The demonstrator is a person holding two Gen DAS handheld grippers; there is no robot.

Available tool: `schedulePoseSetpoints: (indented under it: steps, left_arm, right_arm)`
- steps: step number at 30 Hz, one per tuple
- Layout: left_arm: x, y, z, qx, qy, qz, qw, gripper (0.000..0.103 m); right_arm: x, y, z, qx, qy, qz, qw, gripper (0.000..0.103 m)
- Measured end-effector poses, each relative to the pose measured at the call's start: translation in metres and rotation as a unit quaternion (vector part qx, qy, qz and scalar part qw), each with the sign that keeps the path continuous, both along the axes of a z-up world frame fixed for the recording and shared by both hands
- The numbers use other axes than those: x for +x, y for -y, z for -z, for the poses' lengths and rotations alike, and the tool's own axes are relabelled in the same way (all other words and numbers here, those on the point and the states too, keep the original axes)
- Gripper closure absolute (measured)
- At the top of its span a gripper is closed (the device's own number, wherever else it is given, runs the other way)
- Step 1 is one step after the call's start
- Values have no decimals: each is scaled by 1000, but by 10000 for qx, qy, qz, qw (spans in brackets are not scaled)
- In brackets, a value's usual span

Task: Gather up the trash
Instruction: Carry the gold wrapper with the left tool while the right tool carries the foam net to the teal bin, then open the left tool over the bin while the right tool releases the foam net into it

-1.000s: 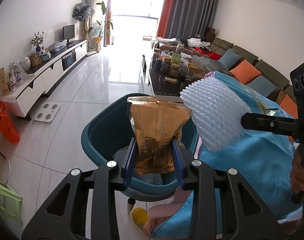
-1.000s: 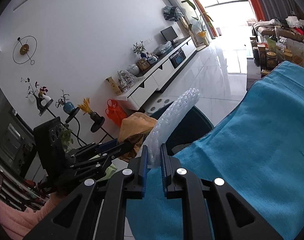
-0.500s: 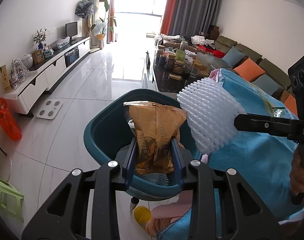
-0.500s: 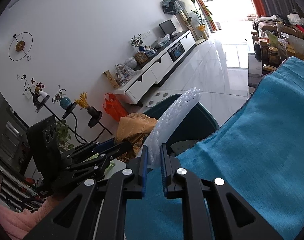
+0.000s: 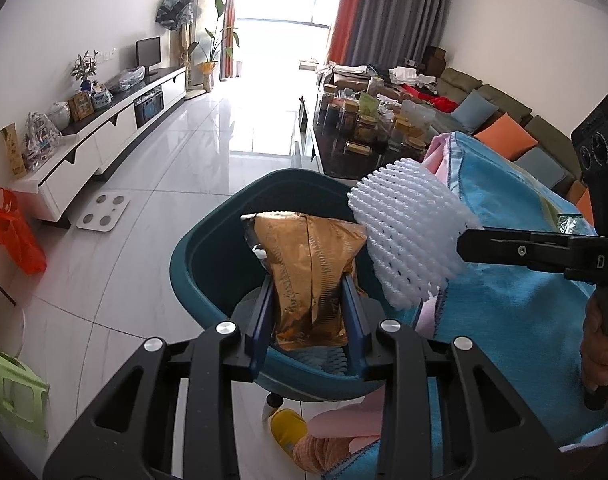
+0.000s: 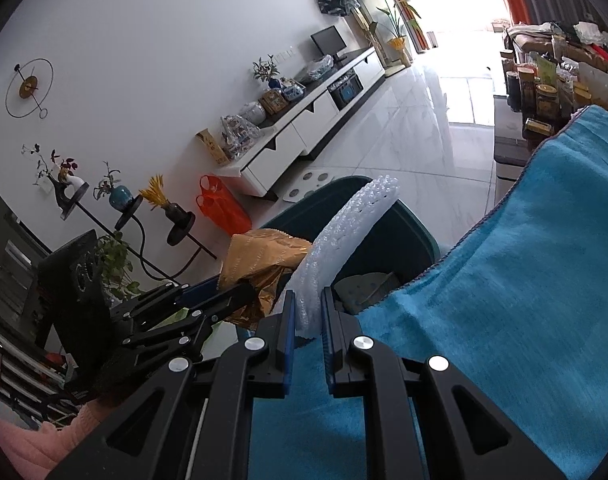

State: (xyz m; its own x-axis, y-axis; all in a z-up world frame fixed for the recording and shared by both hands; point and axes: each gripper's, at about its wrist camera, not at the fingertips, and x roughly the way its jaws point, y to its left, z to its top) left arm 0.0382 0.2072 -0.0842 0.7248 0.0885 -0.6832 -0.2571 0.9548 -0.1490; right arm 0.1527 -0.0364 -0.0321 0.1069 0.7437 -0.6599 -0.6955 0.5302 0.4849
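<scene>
Two tongs, left (image 5: 308,312) and right (image 6: 307,320), grip one gold wrapper (image 5: 310,268), one foam net (image 5: 408,236).

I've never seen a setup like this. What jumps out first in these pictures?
Probably the crinkled gold snack wrapper, pinched in the left gripper right above a teal bin. Beside it, to the right, the right gripper clamps a white foam net sleeve at the bin's edge, next to a bright blue towel.

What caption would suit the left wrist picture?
Left gripper holds a crinkled gold foil wrapper over the teal plastic bin; right gripper brings white foam netting.
</scene>
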Motion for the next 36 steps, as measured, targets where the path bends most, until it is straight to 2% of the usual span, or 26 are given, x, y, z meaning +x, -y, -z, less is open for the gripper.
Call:
schedulePoseSetpoints:
  steps: [15, 17, 20, 27, 36]
  left_arm:
    - [23, -2, 19, -69, -224, -151, 9996, 69]
    - [25, -1, 22, -66, -257, -170, 9995, 65]
    - [28, -2, 26, -59, -289, -207, 9994, 58]
    - [27, -3, 26, -9, -250, -304, 9992, 49]
    - [10, 16, 2, 313, 98, -141, 9994, 37]
  right_arm:
    - [5, -25, 11, -547, 24, 43, 9985, 87]
    - [5, -25, 12, -557, 16, 61, 9984, 86]
    - [4, -24, 11, -555, 58, 96, 9984, 77]
    - [4, -16, 9, -442, 62, 199, 9988, 74]
    - [-4, 13, -4, -211, 312, 315, 9988, 69]
